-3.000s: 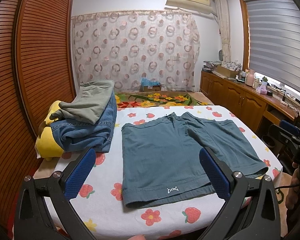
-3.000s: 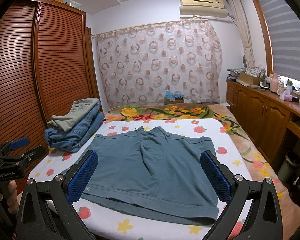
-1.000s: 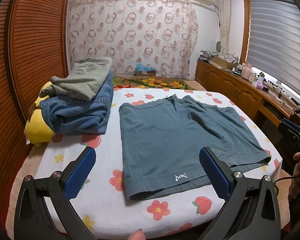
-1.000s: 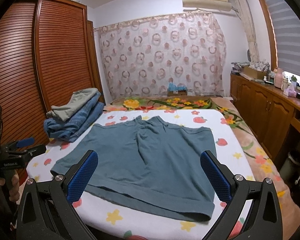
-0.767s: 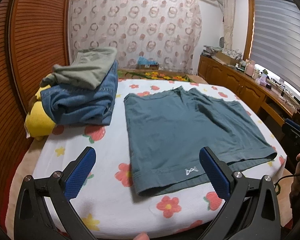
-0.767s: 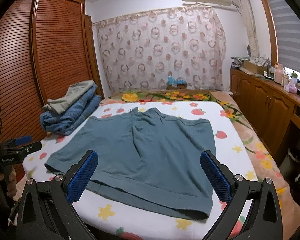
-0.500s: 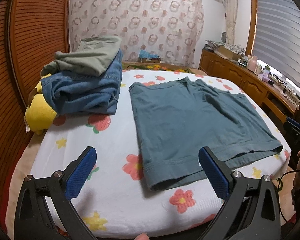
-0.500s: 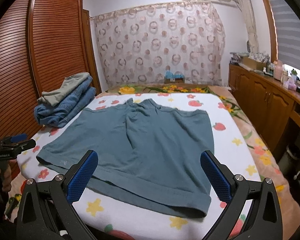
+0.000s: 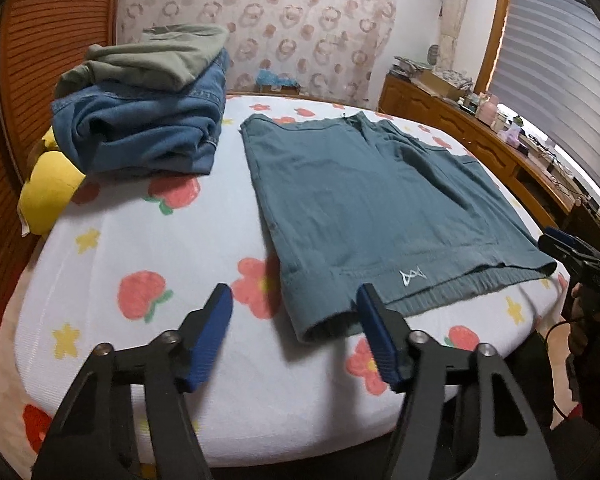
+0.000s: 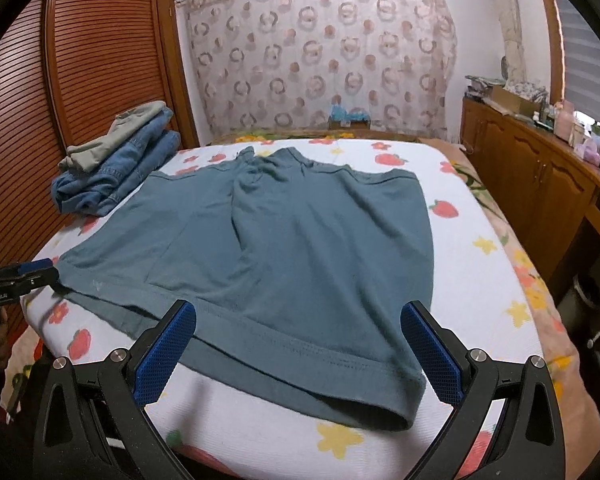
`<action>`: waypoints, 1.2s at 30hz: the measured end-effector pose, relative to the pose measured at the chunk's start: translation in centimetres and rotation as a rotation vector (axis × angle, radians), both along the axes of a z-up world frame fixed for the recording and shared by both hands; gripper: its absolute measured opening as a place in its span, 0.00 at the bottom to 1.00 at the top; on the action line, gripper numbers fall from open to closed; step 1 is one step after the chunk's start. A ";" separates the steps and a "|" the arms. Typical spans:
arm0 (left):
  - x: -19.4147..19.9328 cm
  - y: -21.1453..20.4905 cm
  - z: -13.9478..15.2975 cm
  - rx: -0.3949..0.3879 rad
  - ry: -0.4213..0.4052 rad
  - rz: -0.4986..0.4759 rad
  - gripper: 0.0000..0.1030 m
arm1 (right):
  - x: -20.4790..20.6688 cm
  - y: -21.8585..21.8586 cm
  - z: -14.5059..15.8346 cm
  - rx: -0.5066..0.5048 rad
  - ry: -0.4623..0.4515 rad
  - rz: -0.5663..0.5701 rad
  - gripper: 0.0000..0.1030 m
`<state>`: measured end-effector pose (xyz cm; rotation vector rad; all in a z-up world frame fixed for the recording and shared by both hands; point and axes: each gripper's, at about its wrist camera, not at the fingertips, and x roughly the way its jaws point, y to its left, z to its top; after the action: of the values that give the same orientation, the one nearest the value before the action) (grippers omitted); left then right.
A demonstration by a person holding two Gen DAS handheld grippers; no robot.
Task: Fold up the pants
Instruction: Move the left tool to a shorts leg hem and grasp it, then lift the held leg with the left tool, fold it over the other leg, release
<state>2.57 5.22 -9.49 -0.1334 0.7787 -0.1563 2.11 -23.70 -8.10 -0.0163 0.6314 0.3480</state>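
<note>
Teal-blue shorts (image 9: 364, 196) lie spread flat on a white bed cover with a fruit and flower print (image 9: 152, 264), hems towards me. They also show in the right wrist view (image 10: 296, 248). My left gripper (image 9: 292, 316) is open, low over the cover at the near left hem corner, which lies between its blue pads. It holds nothing. My right gripper (image 10: 300, 336) is open wide over the near right hem and holds nothing.
A stack of folded clothes, blue denim (image 9: 148, 132) under grey-green (image 9: 160, 60), sits at the bed's far left, with a yellow item (image 9: 48, 192) beside it. A wooden louvred wardrobe (image 10: 80, 64) stands left, a wooden counter (image 10: 540, 184) right.
Both grippers have come forward and down towards the near hem. My left gripper's jaws have narrowed around the left hem corner. The shorts have not moved.
</note>
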 end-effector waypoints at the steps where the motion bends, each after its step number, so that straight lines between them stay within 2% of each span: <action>1: -0.1 0.0 0.0 -0.003 -0.001 0.000 0.56 | -0.1 -0.2 0.1 0.005 0.001 -0.001 0.99; 5: -0.2 0.0 -0.1 -0.022 0.002 -0.005 0.50 | -0.5 -0.6 0.4 0.017 0.014 0.009 0.96; 7: -0.2 0.1 -0.1 -0.023 0.003 -0.003 0.50 | -0.6 -0.6 0.2 0.015 0.017 0.017 0.89; 11: -0.2 0.1 -0.4 -0.019 0.011 0.004 0.50 | -0.6 -0.5 -0.1 0.009 0.027 0.021 0.67; 17: -0.4 -0.3 -0.3 0.020 0.011 0.006 0.50 | 0.4 -0.7 -0.3 -0.002 0.038 0.024 0.57; 18: -0.3 -0.3 -0.3 0.023 0.010 0.008 0.49 | 0.5 -0.7 -0.4 -0.005 0.041 0.025 0.57; 22: -0.1 -0.6 -0.3 0.025 0.009 -0.016 0.28 | 0.9 -0.6 -0.6 -0.009 0.048 0.025 0.57; 25: -0.4 -1.3 0.3 0.050 -0.013 -0.040 0.20 | 1.0 -0.4 -0.6 -0.021 0.050 0.026 0.57; 28: -0.6 -1.6 1.5 0.040 -0.043 -0.054 0.16 | 1.3 -0.2 -0.5 -0.029 0.049 0.029 0.57; 36: 0.4 -2.8 4.5 0.026 -0.110 -0.102 0.13 | 1.5 -0.4 -0.3 -0.023 0.049 0.026 0.57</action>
<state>2.99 2.43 -4.97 -0.0598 0.6780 -0.2482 3.57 -24.08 -8.43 -0.0383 0.6838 0.3674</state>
